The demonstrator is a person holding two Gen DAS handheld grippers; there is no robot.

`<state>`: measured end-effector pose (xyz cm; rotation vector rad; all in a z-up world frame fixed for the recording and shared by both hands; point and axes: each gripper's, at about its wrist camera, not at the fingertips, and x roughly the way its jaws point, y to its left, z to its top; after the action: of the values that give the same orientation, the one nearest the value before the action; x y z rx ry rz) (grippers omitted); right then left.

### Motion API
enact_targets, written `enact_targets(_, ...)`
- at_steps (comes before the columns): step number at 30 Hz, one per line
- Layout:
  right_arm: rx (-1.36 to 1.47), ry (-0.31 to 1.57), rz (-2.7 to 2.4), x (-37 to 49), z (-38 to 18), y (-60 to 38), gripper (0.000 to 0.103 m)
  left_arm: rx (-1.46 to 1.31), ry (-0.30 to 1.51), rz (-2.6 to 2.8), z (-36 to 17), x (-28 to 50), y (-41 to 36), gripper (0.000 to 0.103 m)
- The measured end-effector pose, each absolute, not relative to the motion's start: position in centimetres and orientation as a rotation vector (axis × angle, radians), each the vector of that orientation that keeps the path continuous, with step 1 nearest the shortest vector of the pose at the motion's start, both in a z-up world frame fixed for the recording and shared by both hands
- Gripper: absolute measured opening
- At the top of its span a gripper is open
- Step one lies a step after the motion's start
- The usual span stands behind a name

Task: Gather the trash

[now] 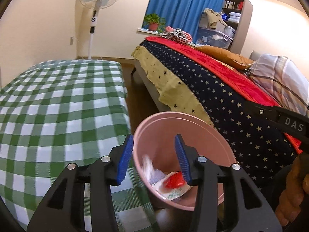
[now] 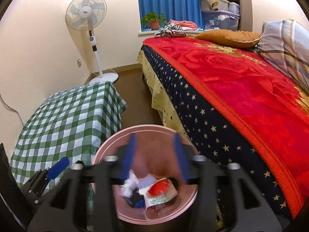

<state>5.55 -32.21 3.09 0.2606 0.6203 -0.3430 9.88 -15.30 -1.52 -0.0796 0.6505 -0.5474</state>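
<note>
Both grippers hang over the pink bin (image 2: 123, 135): left gripper (image 1: 154, 157) and right gripper (image 2: 155, 157) each part-open, jaws empty, touching nothing. Trash (image 2: 154, 191) lies in the bin's bottom, beside the bed (image 2: 241, 89).

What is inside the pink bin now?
The pink bin holds crumpled white tissue, a red-and-white wrapper and something blue. Whatever lies beneath them is covered.
</note>
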Motion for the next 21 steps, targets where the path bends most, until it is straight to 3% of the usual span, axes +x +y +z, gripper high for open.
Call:
enact_targets(6,0.248,0.585,-0.3,4.6,3.9,-31.1,0.069,-0.068,0.593,-0.495,0.8,8.2,-12.7,0.068)
enact_targets(12,0.232,0.546,-0.245,2.8,4.8,-29.0,0.098,-0.048,0.554,-0.415,3.2,6.6,-9.2,0.078)
enact_targets(16,0.223,0.548,-0.209,2.2,4.8,-27.4,0.098,-0.047,0.551,-0.343,4.3,5.6,-6.7,0.094)
enact_targets(21,0.212,0.559,-0.163,1.2,4.2,-24.7,0.098,-0.018,0.549,-0.252,5.0,4.3,-3.7,0.095)
